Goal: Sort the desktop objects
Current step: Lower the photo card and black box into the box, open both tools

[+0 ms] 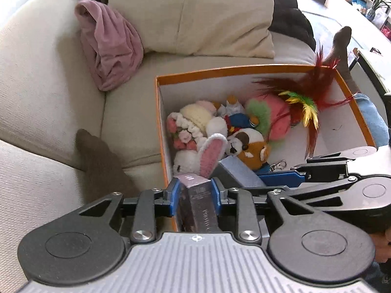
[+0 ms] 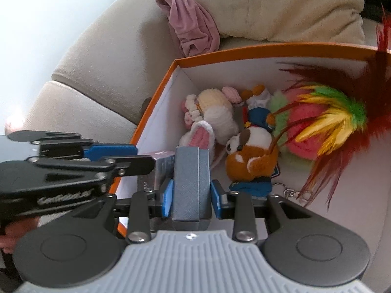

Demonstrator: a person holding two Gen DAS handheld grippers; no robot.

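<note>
My left gripper (image 1: pixel 194 195) has a dark printed carton (image 1: pixel 195 205) between its jaws, held loosely at most, at the near corner of the orange box (image 1: pixel 220 69). My right gripper (image 2: pixel 191 194) clamps a grey case (image 2: pixel 191 180) just beside it. I should lower both clear of the plush toys (image 1: pixel 246 144) beyond, then let go.

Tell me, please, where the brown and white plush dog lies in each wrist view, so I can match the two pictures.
Left wrist view: the plush dog lies mid-frame, right of centre, inside the orange box.
Right wrist view: the plush dog lies mid-frame, just right of centre.
Shared landmark: the pink cloth on the sofa beyond the box.
</note>
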